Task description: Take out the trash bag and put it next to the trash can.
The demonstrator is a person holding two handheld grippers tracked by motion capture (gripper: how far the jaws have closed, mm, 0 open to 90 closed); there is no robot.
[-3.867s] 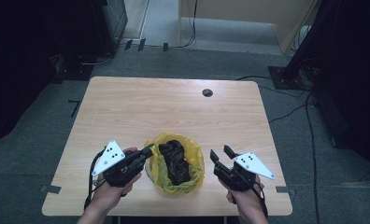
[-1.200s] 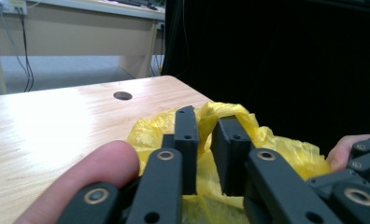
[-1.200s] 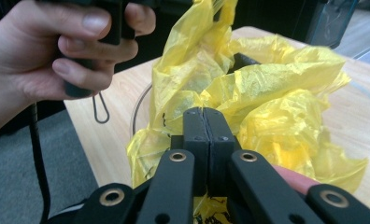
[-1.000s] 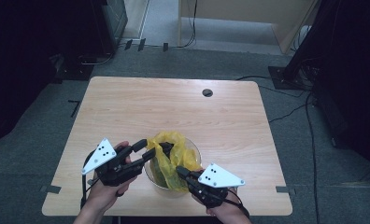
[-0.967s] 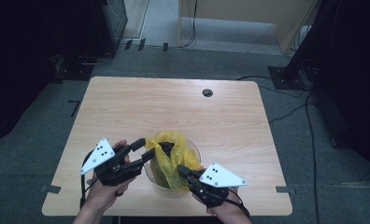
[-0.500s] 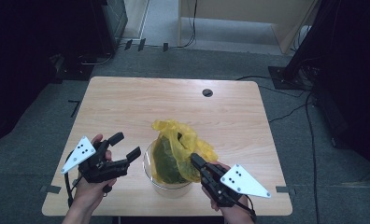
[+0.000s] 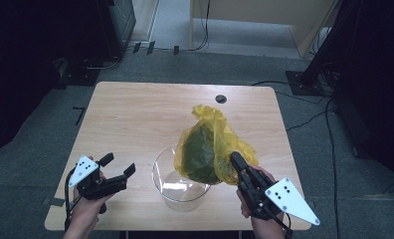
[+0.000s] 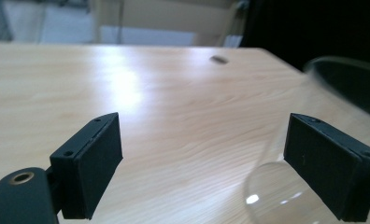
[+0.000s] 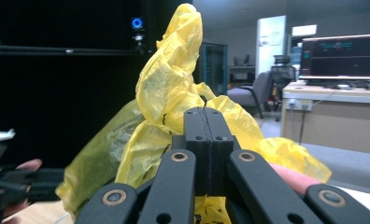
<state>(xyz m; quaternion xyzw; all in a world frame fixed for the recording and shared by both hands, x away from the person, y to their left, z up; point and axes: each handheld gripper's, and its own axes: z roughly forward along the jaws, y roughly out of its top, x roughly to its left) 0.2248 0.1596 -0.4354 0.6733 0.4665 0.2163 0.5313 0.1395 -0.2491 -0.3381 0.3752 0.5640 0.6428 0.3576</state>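
At the near edge of the table (image 7: 150, 107), I hold 2 grippers, 1 in each hand. My right gripper (image 7: 235, 160) has its 2 black jaws pressed fully together on a fold of the yellow plastic bag (image 7: 212, 149), and in the right gripper view the thin film (image 9: 169, 88) bunches up above and around the closed jaw tips (image 9: 205, 116). The bag hangs lifted off the table, with something dark green showing through its wall; I cannot tell what it is. The bag sits just above and behind the far right rim of the clear glass bowl (image 7: 177, 191), and from above I cannot tell whether it touches the rim. My left gripper (image 7: 119, 167) is low over the table to the left of the bowl, near it but apart. Its jaws have just been opening and now stand wide, with nothing between them; in the left gripper view I see bare wood between the 2 pads (image 8: 92, 161), and the curved wall of the bowl (image 8: 290, 182) passes by the right-hand one. On the table I count 1 bowl, 1 bag and 1 small dark round hole (image 7: 221, 99) near the far edge.
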